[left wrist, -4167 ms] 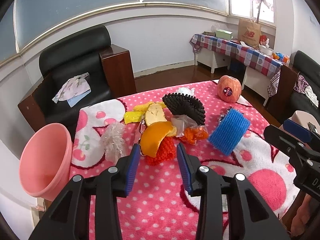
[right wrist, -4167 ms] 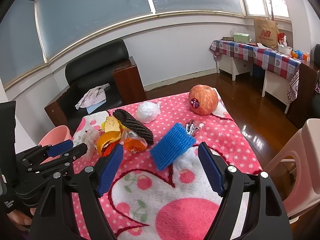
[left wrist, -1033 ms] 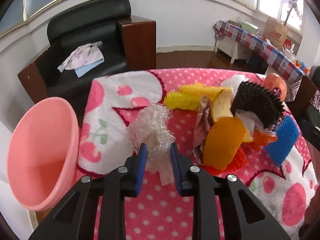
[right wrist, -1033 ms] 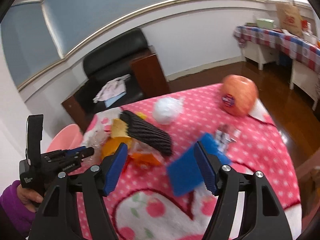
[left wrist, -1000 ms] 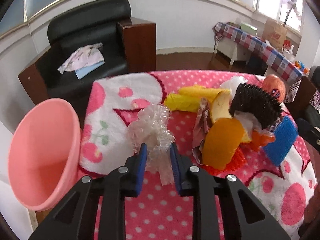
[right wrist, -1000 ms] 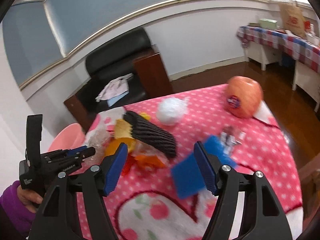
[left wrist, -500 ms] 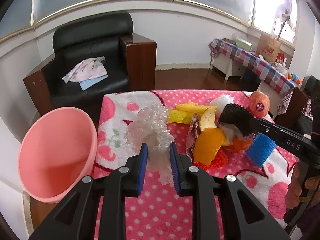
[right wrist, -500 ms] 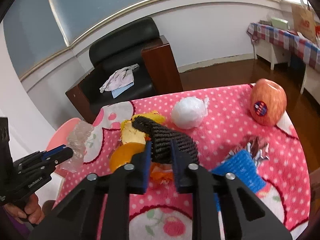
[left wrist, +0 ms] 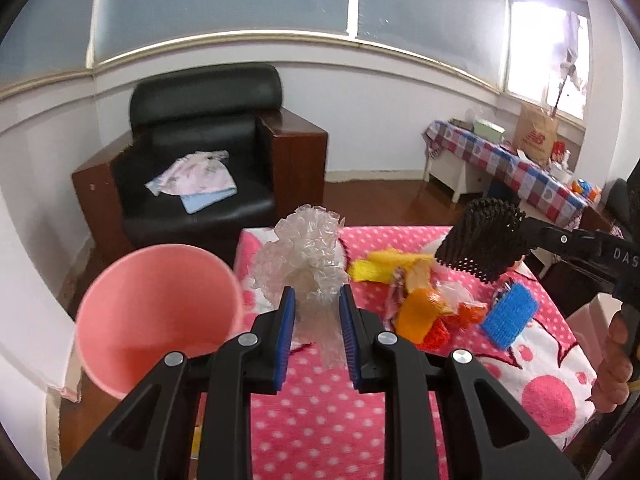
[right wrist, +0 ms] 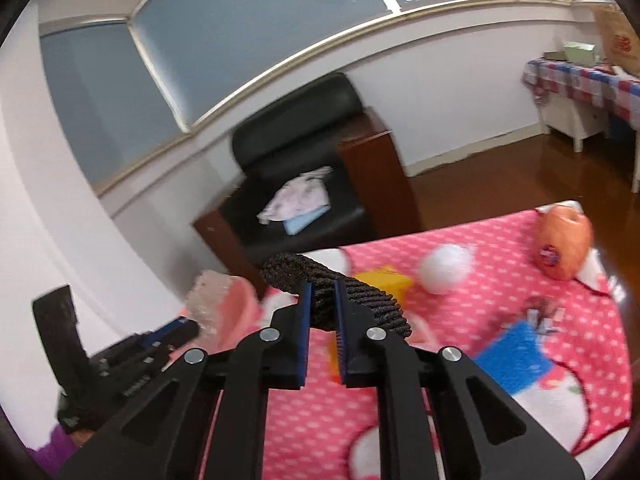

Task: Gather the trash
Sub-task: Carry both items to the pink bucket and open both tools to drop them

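My left gripper [left wrist: 316, 292] is shut on a clear crinkled plastic wrap [left wrist: 304, 248], held in the air beside the rim of the pink bin [left wrist: 160, 300]. My right gripper [right wrist: 322, 286] is closing tight on a black foam net [right wrist: 304, 272], its pads pressing on it; the black foam net [left wrist: 480, 240] hangs above the pile at the right of the left wrist view. On the pink dotted cloth [left wrist: 320, 420] lie yellow peel [left wrist: 384, 266], orange peel [left wrist: 420, 312] and a blue foam net [left wrist: 508, 316]. A white wad [right wrist: 446, 268] and a silver wrapper [right wrist: 540, 312] lie farther back.
An apple [right wrist: 564, 240] with a sticker sits at the table's far right corner. A black armchair [left wrist: 200, 168] with cloths on its seat stands behind the table and bin. A checked-cloth side table [left wrist: 500, 156] is at the back right. A hand [left wrist: 616, 360] holds the right gripper.
The right gripper went from open to shut on the black net and lifted it off the pile. The left gripper rose with the plastic wrap and shifted towards the bin.
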